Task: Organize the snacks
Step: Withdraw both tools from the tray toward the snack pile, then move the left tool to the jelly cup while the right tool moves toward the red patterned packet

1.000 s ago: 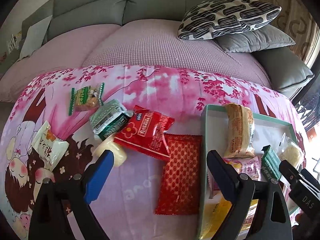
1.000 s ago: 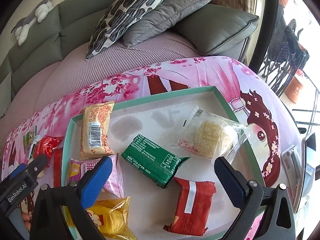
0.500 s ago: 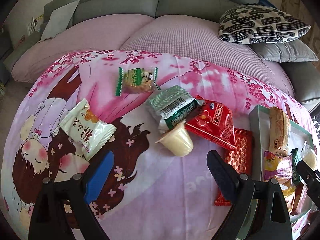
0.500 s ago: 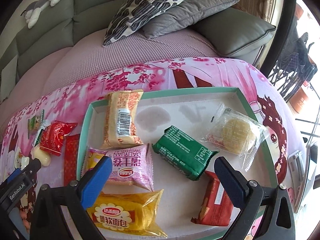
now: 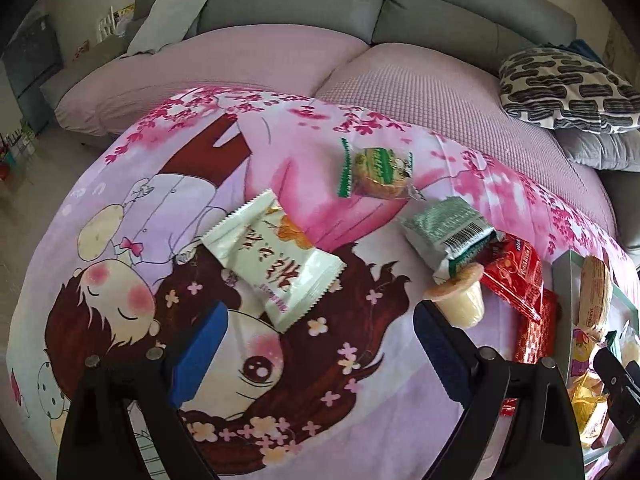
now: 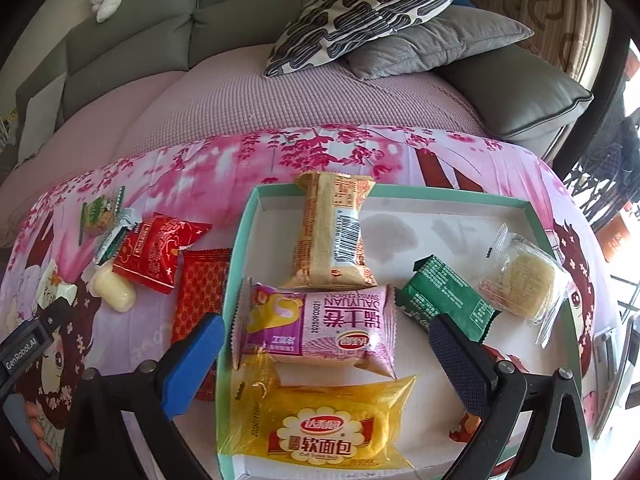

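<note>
My left gripper [image 5: 316, 344] hangs open over the pink cartoon cloth, just short of a white snack packet [image 5: 276, 268]. To its right lie a green-edged biscuit [image 5: 376, 168], a silver-green pack [image 5: 450, 232], a jelly cup [image 5: 464, 300] and two red packets [image 5: 516, 276]. My right gripper [image 6: 324, 356] is open above the mint-rimmed tray [image 6: 240, 264], over a pink swiss-roll pack [image 6: 320, 324]. The tray also holds a yellow bread bag [image 6: 320, 428], a tan cake [image 6: 336, 232], a dark green bar [image 6: 444, 300] and a clear-wrapped pastry [image 6: 520, 276].
A grey sofa with pink covers [image 5: 280, 56] runs behind the table. A patterned cushion [image 6: 368, 8] and a grey cushion [image 6: 436, 40] lie at its right end. Floor [image 5: 24, 208] shows past the cloth's left edge. A phone-like device [image 6: 608, 344] lies right of the tray.
Both grippers have swung left across the table. The white packet has come under my left gripper and the tray has slid to that view's right edge. Both jaws stayed wide.
</note>
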### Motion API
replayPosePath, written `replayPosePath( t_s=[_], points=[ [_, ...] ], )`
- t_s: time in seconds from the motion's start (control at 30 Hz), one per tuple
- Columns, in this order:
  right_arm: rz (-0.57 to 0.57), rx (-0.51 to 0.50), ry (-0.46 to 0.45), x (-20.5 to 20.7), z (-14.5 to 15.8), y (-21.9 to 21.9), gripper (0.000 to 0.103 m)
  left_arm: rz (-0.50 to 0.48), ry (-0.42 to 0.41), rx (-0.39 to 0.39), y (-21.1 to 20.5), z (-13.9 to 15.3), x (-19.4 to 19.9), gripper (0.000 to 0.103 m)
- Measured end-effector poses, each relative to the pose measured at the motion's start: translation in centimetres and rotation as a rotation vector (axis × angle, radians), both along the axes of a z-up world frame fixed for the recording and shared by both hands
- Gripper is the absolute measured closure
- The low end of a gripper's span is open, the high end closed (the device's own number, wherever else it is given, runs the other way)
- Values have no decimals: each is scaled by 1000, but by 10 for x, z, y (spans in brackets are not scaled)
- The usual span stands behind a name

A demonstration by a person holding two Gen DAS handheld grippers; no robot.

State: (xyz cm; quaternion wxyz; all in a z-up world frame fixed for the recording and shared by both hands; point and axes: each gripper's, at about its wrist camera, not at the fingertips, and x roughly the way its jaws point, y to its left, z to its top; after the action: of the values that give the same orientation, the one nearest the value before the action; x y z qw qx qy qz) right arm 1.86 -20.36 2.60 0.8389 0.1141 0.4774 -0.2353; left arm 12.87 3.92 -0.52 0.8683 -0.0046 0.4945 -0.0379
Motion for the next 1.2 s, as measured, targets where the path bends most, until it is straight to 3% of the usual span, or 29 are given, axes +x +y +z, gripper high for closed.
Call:
replayPosePath(
  t_s=[0.3,0.63,1.2],
  points=[
    [103,33,-11,15,-8,41,0,45,8,-11,36,-2,9,9],
    [219,24,-1,26,-17,76,0,37,23,-28,40,-5,14,9],
    [102,14,-11,23,-17,42,0,-169,58,-81,-31,-16,16,9]
  ],
)
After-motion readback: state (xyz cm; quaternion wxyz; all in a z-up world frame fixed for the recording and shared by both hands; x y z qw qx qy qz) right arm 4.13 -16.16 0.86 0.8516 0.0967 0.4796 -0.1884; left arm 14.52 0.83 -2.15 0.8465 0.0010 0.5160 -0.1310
